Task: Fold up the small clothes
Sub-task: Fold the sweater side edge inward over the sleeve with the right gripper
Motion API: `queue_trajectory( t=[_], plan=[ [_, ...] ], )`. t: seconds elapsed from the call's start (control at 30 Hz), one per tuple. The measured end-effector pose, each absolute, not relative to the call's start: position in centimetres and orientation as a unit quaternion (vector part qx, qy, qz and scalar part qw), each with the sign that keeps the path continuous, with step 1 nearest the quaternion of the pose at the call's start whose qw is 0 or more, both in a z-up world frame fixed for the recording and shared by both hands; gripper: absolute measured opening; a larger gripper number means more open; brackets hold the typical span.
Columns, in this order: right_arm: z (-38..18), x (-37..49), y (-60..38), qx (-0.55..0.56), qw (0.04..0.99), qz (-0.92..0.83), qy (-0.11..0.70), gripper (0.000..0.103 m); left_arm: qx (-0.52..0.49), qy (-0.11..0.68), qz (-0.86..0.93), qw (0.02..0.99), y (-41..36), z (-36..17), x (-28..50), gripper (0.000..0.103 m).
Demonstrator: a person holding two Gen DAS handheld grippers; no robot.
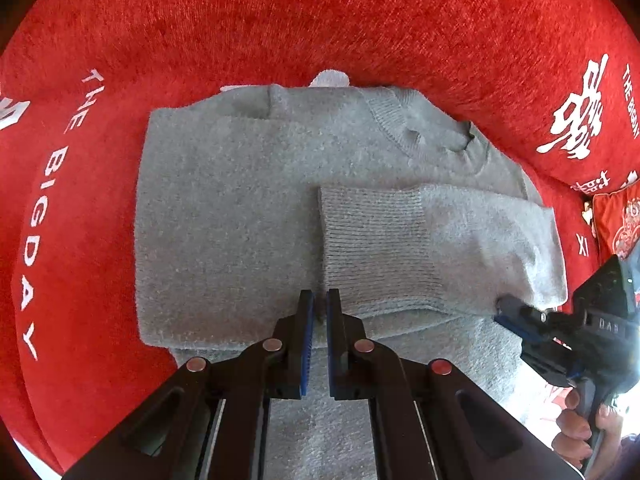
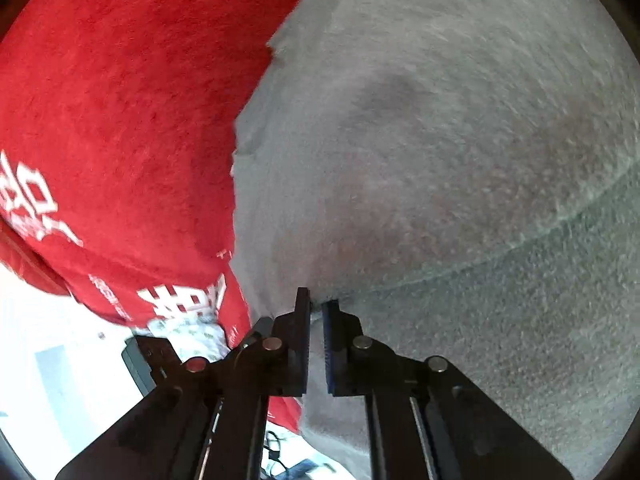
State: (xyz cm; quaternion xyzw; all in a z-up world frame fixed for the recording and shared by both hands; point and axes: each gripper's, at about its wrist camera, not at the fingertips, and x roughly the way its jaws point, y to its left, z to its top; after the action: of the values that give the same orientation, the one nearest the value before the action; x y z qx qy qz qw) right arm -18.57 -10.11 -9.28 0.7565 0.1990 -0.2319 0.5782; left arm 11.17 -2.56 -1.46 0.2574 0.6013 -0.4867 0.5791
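Sleeve fold on grey sweater, mid-step.
Sweater flat on red blanket, cuff laid across body. Left gripper and right gripper both pinch knit, jaws nearly closed. Next, prob.: let go, then fold hem up evenly.

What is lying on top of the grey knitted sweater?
A folded grey sleeve with ribbed cuff lies across the grey knitted sweater. The red chenille cover shows around it; beneath is hidden.

Grey knit sweater lies flat (sleeve folded across), apparently part-folded.
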Motion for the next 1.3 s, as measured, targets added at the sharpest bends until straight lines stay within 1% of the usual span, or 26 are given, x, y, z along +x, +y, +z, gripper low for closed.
queue_trajectory(
  t=[0.13, 0.17, 0.2, 0.3, 0.43, 0.5, 0.57, 0.63, 0.67, 0.73, 0.83, 0.93, 1.03, 1.1, 1.13, 1.27, 1.3],
  plan=[
    [-10.4, -18.4, -9.2, 0.747, 0.563, -0.234, 0.265, 0.006, 0.261, 0.598, -0.477, 0.589, -2.2, -1.2, 11.5, 0.005],
    [-10.4, -18.4, -9.1, 0.747, 0.563, -0.23, 0.269, 0.006, 0.259, 0.595, -0.48, 0.591, -2.1, -0.7, 11.5, 0.005],
    [-9.8, -18.3, -9.2, 0.738, 0.569, -0.228, 0.283, 0.011, 0.259, 0.591, -0.482, 0.592, -2.2, -0.3, 11.4, 0.005],
    [-6.9, -18.4, -9.7, 0.686, 0.616, -0.218, 0.32, 0.012, 0.266, 0.569, -0.502, 0.595, -2.5, 1.2, 10.7, 0.005],
    [-2.5, -19.8, -11.6, 0.574, 0.678, -0.289, 0.357, 0.012, 0.267, 0.56, -0.521, 0.586, -4.4, 1.5, 8.9, 0.005],
    [-2.4, -20.5, -12.6, 0.551, 0.679, -0.312, 0.37, 0.012, 0.277, 0.566, -0.517, 0.58, -5.4, 0.3, 7.9, 0.005],
    [-3.5, -21.1, -13.5, 0.532, 0.665, -0.334, 0.404, 0.012, 0.3, 0.57, -0.497, 0.581, -5.8, -1.3, 7.2, 0.005],
    [-5.0, -21.9, -13.8, 0.519, 0.644, -0.352, 0.438, 0.012, 0.297, 0.564, -0.498, 0.587, -5.5, -1.6, 7.0, 0.005],
    [-5.5, -22.4, -13.9, 0.518, 0.64, -0.355, 0.444, 0.007, 0.298, 0.564, -0.498, 0.587, -5.3, -1.5, 7.1, 0.005],
    [-5.6, -23.6, -13.7, 0.526, 0.649, -0.347, 0.425, 0.007, 0.302, 0.565, -0.496, 0.586, -5.0, -1.4, 7.2, 0.005],
    [-5.3, -24.4, -13.6, 0.526, 0.646, -0.356, 0.424, 0.007, 0.31, 0.566, -0.485, 0.59, -4.7, -1.1, 7.5, 0.005],
    [-5.0, -24.5, -13.6, 0.544, 0.635, -0.354, 0.418, 0.009, 0.318, 0.564, -0.474, 0.596, -4.6, -0.6, 7.2, 0.005],
    [-4.5, -24.5, -13.5, 0.553, 0.632, -0.349, 0.416, 0.021, 0.327, 0.562, -0.472, 0.596, -4.4, 0.0, 6.7, 0.005],
    [-3.9, -24.5, -13.2, 0.548, 0.635, -0.348, 0.419, 0.043, 0.331, 0.559, -0.473, 0.595, -4.3, 0.2, 6.2, 0.005],
    [-3.6, -24.6, -12.9, 0.544, 0.637, -0.346, 0.422, 0.045, 0.334, 0.559, -0.472, 0.595, -4.3, 0.3, 6.1, 0.005],
    [-3.4, -25.4, -12.5, 0.549, 0.636, -0.335, 0.427, 0.047, 0.339, 0.563, -0.465, 0.593, -4.3, 0.2, 5.7, 0.005],
    [-3.5, -25.4, -12.3, 0.551, 0.634, -0.334, 0.428, 0.049, 0.34, 0.563, -0.463, 0.594, -4.3, 0.1, 5.6, 0.005]
  ],
)
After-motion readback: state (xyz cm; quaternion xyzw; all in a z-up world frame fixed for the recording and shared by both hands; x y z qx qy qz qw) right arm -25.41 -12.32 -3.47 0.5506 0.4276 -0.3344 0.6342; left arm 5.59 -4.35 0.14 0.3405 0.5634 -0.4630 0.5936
